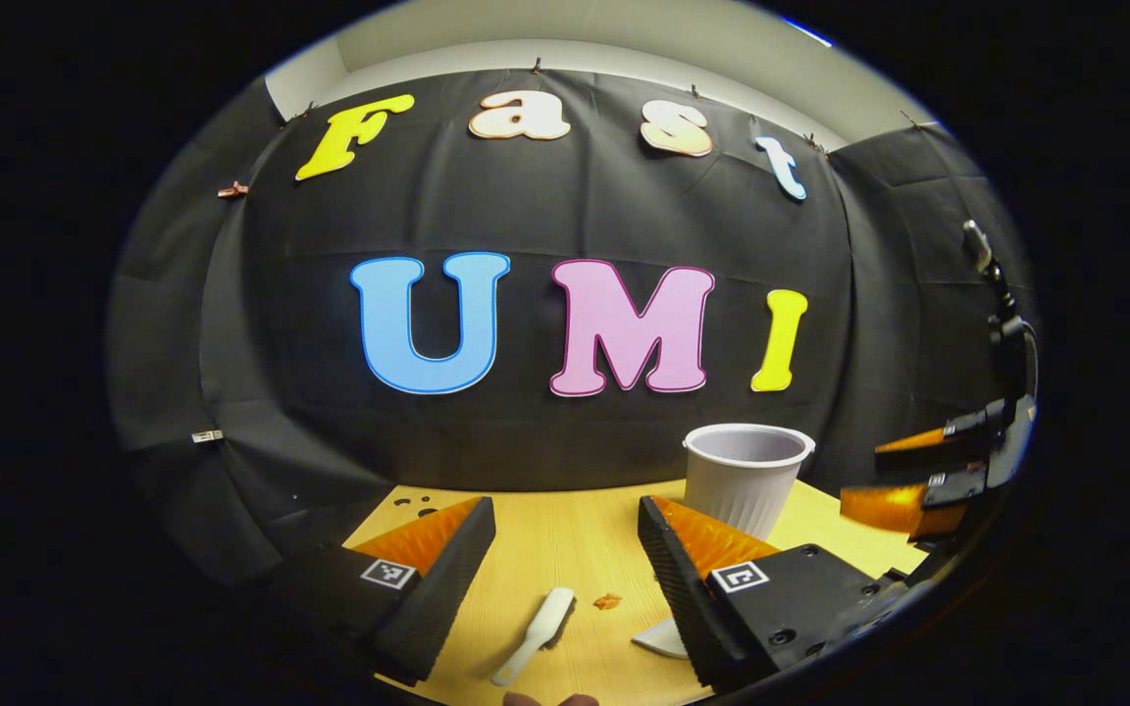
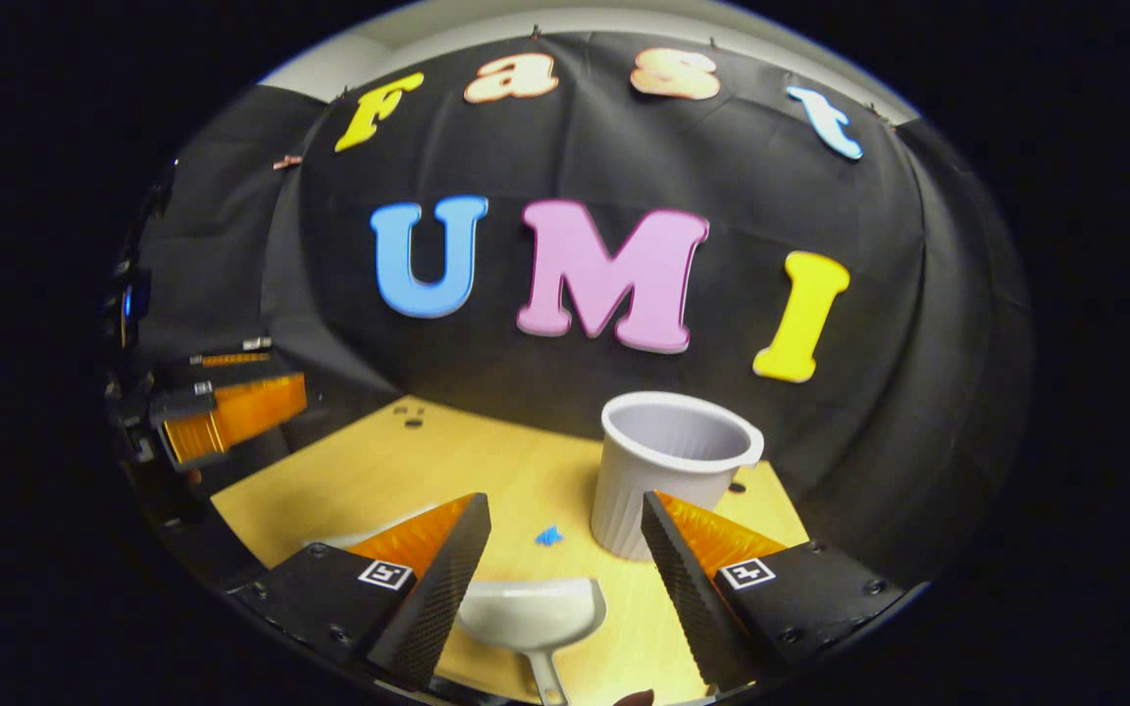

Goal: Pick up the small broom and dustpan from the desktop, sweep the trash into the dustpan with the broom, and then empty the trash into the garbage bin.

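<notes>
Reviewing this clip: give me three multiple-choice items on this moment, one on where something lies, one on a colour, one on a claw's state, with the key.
1. Where does the small white broom lie?
A. on the light wooden desktop, between the left claw's fingers as the left gripper view shows it
B. inside the cup
C. held in the right claw

2. What colour is the ribbed plastic cup standing on the desktop?
A. blue
B. white
C. orange

3. How does the right claw stand over the white plastic dustpan?
A. shut on its handle
B. shut and empty
C. open, touching nothing

Key: 1 A, the broom lies flat on the wood beside an orange scrap of trash. 2 B, its wall and rim are white. 3 C, the fingers are spread wide with the dustpan lying untouched between them.
</notes>
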A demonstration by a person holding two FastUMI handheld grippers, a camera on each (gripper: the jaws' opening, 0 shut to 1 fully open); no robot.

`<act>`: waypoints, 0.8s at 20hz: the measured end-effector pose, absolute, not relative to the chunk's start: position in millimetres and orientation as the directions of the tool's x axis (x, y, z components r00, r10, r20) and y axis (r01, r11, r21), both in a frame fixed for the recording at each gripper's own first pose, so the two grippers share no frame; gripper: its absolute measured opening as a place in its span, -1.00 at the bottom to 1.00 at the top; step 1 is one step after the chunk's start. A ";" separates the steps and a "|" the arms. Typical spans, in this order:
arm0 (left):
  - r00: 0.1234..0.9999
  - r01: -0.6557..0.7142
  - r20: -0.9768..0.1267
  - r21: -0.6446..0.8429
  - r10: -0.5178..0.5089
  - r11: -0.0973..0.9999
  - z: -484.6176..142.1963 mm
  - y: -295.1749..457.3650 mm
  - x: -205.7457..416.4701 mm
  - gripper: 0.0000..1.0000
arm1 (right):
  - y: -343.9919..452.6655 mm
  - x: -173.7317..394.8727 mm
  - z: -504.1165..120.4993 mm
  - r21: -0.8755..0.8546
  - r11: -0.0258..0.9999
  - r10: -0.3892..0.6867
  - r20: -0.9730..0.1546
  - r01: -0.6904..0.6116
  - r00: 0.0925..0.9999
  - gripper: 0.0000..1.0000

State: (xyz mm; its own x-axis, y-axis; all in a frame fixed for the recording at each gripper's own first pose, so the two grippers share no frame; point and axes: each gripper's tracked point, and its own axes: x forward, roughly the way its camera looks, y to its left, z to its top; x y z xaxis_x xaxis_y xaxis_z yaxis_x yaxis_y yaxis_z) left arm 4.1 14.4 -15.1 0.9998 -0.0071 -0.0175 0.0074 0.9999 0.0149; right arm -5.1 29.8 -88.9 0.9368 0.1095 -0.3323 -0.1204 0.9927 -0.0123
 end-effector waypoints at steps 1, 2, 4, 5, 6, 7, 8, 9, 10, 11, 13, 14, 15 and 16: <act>1.000 0.008 -0.023 0.013 -0.008 1.000 -19.1 14.4 3.8 0.87 | 31.6 -15.5 -114.3 -0.003 0.988 0.139 -0.421 -0.154 0.896 0.94; 1.000 0.007 -0.029 0.011 -0.007 1.000 -22.8 15.0 4.1 0.87 | 33.6 -25.3 -143.4 0.008 0.984 0.159 -0.505 -0.180 0.848 0.94; 0.999 0.005 -0.047 0.016 -0.004 1.000 -28.4 17.5 3.7 0.87 | 29.2 -45.2 -194.7 0.030 0.981 0.165 -0.641 -0.190 0.749 0.93; 0.999 0.004 -0.055 0.021 -0.002 1.000 -32.2 18.4 3.1 0.87 | 27.1 -52.0 -212.6 0.043 0.983 0.157 -0.688 -0.176 0.708 0.93; 0.998 0.005 -0.060 0.024 -0.003 1.000 -34.7 18.7 3.3 0.87 | 25.8 -57.2 -226.7 0.057 0.985 0.153 -0.719 -0.163 0.678 0.94; 0.998 0.007 -0.063 0.026 -0.005 1.000 -35.6 19.3 2.7 0.87 | 26.7 -59.3 -240.3 0.063 0.986 0.150 -0.741 -0.156 0.655 0.92; 0.998 0.009 -0.067 0.028 -0.007 1.000 -36.5 18.8 3.3 0.87 | 26.2 -59.9 -255.0 0.054 0.986 0.142 -0.763 -0.156 0.630 0.92; 0.997 0.011 -0.072 0.030 -0.009 0.999 -39.2 18.2 3.3 0.87 | 25.5 -59.1 -270.0 0.041 0.986 0.134 -0.783 -0.164 0.607 0.91; 0.997 0.013 -0.075 0.032 -0.010 0.999 -39.4 18.5 3.2 0.87 | 25.9 -58.4 -282.7 0.029 0.984 0.129 -0.800 -0.178 0.586 0.90; 0.997 0.015 -0.077 0.034 -0.013 0.999 -41.0 18.0 3.1 0.87 | 26.8 -57.9 -298.7 0.022 0.981 0.129 -0.820 -0.195 0.558 0.89; 0.996 0.015 -0.083 0.038 -0.012 0.999 -42.7 18.1 3.1 0.87 | 32.7 -52.0 -321.1 0.015 0.974 0.131 -0.847 -0.224 0.515 0.89; 0.996 0.014 -0.085 0.037 -0.011 0.999 -42.8 18.4 3.1 0.87 | 35.8 -48.2 -331.6 0.012 0.972 0.130 -0.858 -0.234 0.497 0.89; 0.996 0.013 -0.087 0.034 -0.010 0.999 -44.3 18.5 2.8 0.87 | 38.4 -44.7 -341.2 0.011 0.971 0.128 -0.868 -0.241 0.479 0.86; 0.996 0.012 -0.090 0.033 -0.009 0.999 -44.2 19.2 2.5 0.87 | 41.4 -40.3 -350.3 0.014 0.970 0.129 -0.877 -0.243 0.463 0.84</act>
